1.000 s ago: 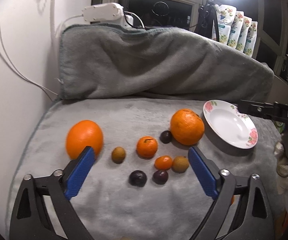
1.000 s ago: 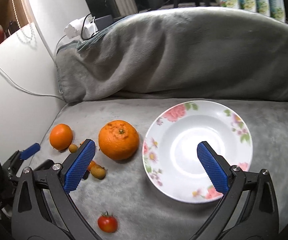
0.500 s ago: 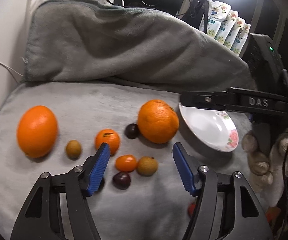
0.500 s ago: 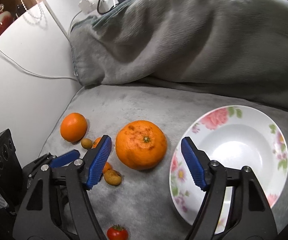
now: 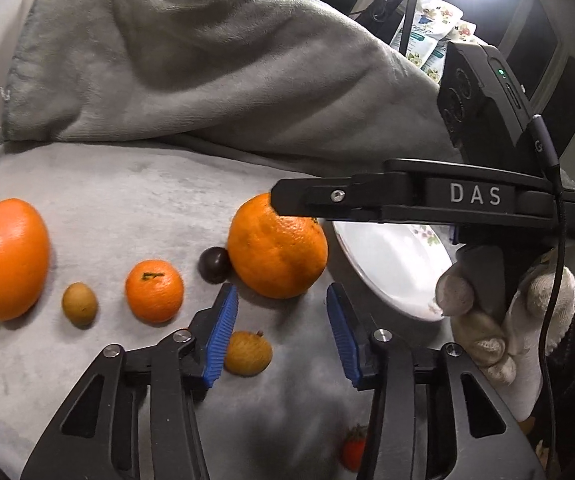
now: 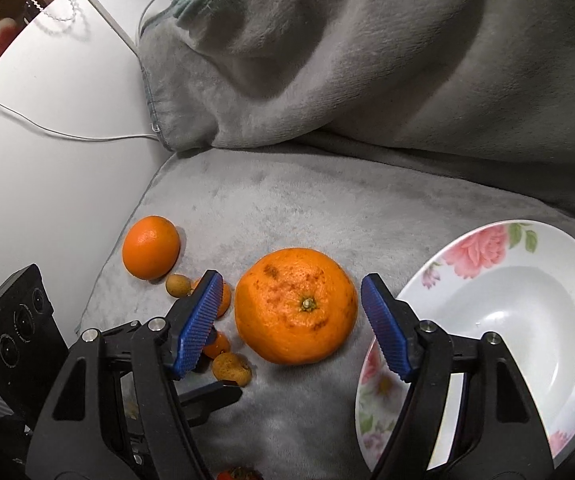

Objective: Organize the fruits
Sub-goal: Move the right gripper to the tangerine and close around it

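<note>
Straddling the big tangerine (image 6: 295,306), the right gripper (image 6: 291,326) has its blue fingers (image 6: 199,324) about two-thirds apart, one on each side of the fruit with a visible gap at both pads; no contact is shown. This opening narrowed from full width a second ago and has been steady for the last half second. The left gripper (image 5: 277,336) has just been closing: its fingers (image 5: 219,336) now stand roughly a quarter apart, with nothing between them but bare grey blanket (image 5: 127,200). A longan (image 5: 247,353) lies just beside the left finger, partly behind it; whether they touch cannot be told. Compared with the earlier frame, both grippers have come closer to the fruit and tilted further down, and the right gripper now crosses the left wrist view above the tangerine, held by a gloved hand (image 5: 499,320). The floral plate (image 6: 487,260) sits just right of the tangerine and holds nothing. On the blanket to the left lie a large orange (image 5: 7,258), a small brown fruit (image 5: 79,305), a mandarin (image 5: 154,291) and a dark plum (image 5: 214,265) touching the tangerine. A small red tomato (image 5: 353,454) lies near the bottom edge.
</note>
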Motion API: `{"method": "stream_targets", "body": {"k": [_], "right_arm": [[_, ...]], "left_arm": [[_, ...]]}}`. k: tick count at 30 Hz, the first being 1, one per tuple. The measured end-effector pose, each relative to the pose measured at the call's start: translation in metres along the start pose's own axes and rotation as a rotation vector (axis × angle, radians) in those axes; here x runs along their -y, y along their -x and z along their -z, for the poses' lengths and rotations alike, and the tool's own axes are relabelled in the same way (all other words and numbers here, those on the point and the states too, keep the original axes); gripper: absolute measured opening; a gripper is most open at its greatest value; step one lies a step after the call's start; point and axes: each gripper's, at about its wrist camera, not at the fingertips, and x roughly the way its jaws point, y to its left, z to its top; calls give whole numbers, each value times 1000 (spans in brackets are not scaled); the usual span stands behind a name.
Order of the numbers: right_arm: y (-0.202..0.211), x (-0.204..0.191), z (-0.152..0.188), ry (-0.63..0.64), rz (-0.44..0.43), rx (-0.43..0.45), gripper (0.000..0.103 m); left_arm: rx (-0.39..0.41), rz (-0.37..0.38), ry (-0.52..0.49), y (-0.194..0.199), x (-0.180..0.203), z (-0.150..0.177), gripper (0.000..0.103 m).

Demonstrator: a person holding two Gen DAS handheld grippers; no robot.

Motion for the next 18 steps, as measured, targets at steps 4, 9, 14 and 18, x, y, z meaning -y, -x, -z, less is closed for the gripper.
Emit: {"method": "stream_targets", "body": {"k": [4, 9, 14, 18], "right_arm": [[-6, 1, -3, -2, -12, -14, 75], [-11, 0, -3, 3, -19, -29, 75], [-14, 0, -3, 4, -15, -45, 74], [-14, 1, -3, 3, -8, -47, 69]], "left_arm": [[-10, 8, 9, -6, -1, -2, 43], [-16, 10, 22, -9, -3, -3, 43], [-23, 9, 34, -14, -5, -6, 43], [-32, 11, 33, -20, -4, -7, 43]]}}
